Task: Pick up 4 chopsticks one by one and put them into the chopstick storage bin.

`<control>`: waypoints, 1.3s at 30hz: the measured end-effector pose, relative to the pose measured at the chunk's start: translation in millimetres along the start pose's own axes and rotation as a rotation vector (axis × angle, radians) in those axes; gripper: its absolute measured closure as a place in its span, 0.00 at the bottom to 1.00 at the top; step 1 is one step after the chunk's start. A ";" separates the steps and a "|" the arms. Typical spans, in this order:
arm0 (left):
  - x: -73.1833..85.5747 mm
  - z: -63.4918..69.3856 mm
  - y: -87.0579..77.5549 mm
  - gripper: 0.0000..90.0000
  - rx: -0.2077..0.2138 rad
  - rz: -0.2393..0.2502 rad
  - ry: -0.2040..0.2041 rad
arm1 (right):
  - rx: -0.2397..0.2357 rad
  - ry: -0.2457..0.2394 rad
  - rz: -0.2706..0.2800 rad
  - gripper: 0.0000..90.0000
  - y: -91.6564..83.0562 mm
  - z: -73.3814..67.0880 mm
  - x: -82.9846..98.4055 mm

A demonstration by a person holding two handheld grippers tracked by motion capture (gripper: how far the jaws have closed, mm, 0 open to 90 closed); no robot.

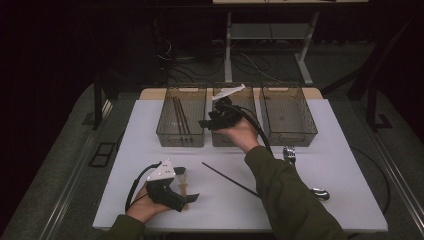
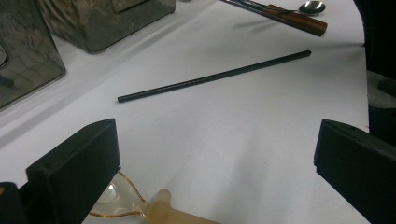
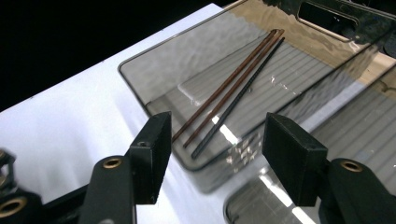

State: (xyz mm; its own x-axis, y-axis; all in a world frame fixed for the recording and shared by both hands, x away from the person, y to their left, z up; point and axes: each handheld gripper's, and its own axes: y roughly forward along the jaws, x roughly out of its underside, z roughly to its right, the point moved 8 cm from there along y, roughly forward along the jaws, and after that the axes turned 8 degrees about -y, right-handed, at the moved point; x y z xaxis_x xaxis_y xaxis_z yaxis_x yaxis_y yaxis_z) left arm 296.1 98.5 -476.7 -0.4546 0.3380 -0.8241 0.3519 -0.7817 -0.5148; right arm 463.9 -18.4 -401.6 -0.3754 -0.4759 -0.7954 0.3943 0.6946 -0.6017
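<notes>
Black chopstick lying loose mid-surface is judged light, stiff, slippery, best pinched mid-length; right hand-held gripper stands open, empty, over the left basket; left hand-held gripper open, empty.

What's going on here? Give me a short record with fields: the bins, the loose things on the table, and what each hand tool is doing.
bins: three clear bins in a row at the table's far side
left bin: holds three chopsticks, two brown and one black
loose on table: black chopstick; amber spoon; cutlery at the right edge
right gripper: over the gap between the left and middle bins, fingers apart, nothing between them
left gripper: low near the table's near edge, fingers wide apart over the amber spoon
</notes>
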 end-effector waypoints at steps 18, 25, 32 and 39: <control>1.7 -1.3 -0.2 0.00 -0.013 0.001 -0.019 | -0.078 -0.028 0.014 0.41 -39.9 -21.6 51.3; 0.9 -1.2 1.2 0.00 -0.013 0.004 -0.026 | -0.089 -0.039 0.019 0.40 -51.8 -29.4 73.2; 0.2 -1.5 0.3 0.00 -0.013 0.007 -0.022 | -0.087 -0.037 0.017 0.40 -69.3 -32.9 97.8; -0.9 -0.6 1.0 0.00 -0.004 0.013 -0.029 | -0.105 -0.043 0.006 0.39 -91.7 -36.5 123.4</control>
State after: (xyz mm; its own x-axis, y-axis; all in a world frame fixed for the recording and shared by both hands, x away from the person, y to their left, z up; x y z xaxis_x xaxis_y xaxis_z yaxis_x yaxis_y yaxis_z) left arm 297.4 97.7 -476.6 -0.4735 0.3126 -0.8235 0.3614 -0.7836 -0.5053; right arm 350.8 -121.1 -441.9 -0.3364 -0.4927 -0.8026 0.3053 0.7491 -0.5879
